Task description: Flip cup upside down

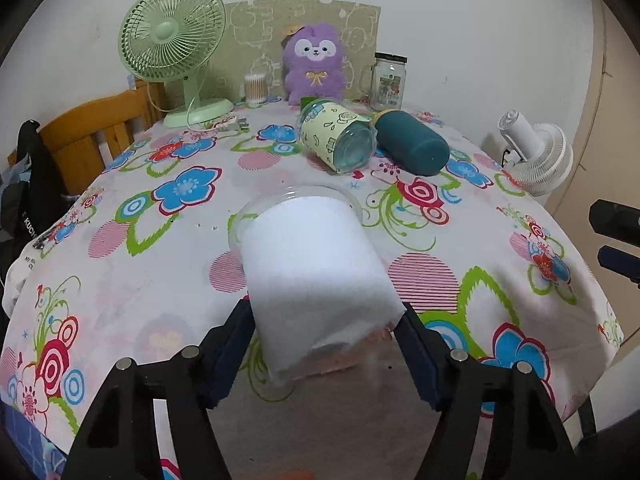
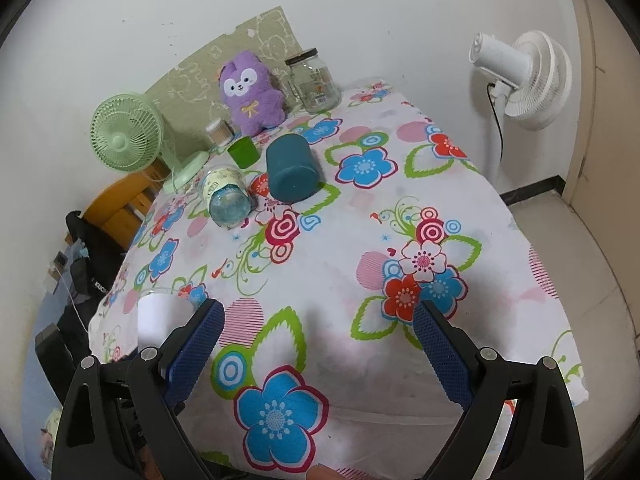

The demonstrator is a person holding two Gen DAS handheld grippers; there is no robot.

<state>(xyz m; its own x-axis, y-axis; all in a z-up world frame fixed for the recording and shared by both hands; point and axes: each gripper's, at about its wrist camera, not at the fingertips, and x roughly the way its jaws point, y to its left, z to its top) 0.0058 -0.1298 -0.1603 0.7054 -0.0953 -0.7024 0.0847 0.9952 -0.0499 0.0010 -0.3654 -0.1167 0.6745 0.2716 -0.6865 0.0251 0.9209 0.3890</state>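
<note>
Two blue-padded fingers of the left gripper are clamping the cup, a clear plastic cup wrapped in a white sleeve, near its base end, which is sitting closest to the camera. Its clear rim is pointing away and slightly down toward the floral tablecloth, so the cup is tilting, neither upright nor inverted, and whether the rim is touching the cloth is hard to tell. I judge the flip to be midway: the wrist should be rolling further until the rim is facing squarely down, then lowering gently so the whole rim lands flat before the pads let go. Thin plastic dents easily, so the squeeze should be staying light, and releasing while the cup is leaning would be inviting it to topple. The right gripper is hovering over the cloth nearer the table edge with its fingers well apart and nothing between them; from its view the cup is showing low on the left. Farther back a patterned cup and a teal cup are lying on their sides just beside each other, well clear of the landing spot. Beyond them a green cup, a purple plush toy, a glass jar and a green desk fan are standing along the wall.
</note>
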